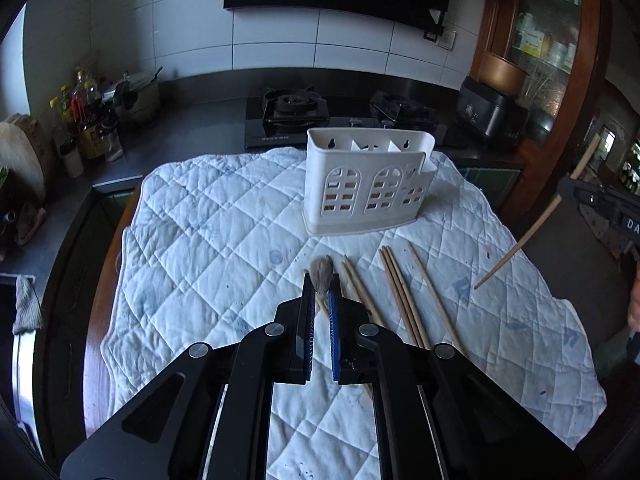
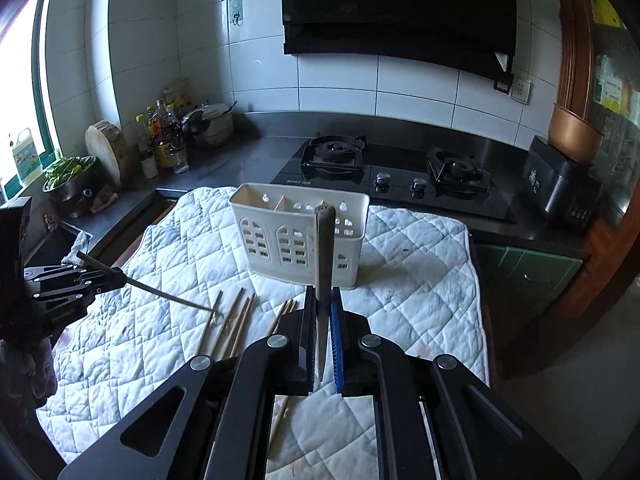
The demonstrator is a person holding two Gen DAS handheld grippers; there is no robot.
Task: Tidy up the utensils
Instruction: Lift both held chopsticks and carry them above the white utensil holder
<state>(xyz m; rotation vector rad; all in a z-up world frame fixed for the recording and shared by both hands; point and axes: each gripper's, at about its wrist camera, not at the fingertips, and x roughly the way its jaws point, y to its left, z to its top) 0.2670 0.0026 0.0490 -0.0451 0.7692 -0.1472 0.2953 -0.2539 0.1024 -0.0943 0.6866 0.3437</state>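
Observation:
A white utensil holder (image 1: 368, 184) (image 2: 298, 236) stands upright at the far side of the quilted white cloth (image 1: 208, 240) (image 2: 420, 264). Several loose wooden chopsticks (image 1: 404, 296) (image 2: 234, 320) lie on the cloth in front of it. My left gripper (image 1: 322, 280) (image 2: 116, 276) is shut on one chopstick (image 1: 322, 274) (image 2: 168, 298), held above the cloth and seen end-on in the left wrist view. My right gripper (image 2: 322, 292) (image 1: 572, 188) is shut on another chopstick (image 2: 323, 248) (image 1: 516, 246), its thick end pointing toward the holder.
A black gas stove (image 2: 384, 168) (image 1: 296, 116) sits behind the cloth. Bottles (image 2: 166, 136) (image 1: 86, 116), a pot and a round cutting board (image 2: 106, 148) crowd the left counter. A black appliance (image 2: 560, 188) (image 1: 488, 112) stands at the right, beside a wooden cabinet.

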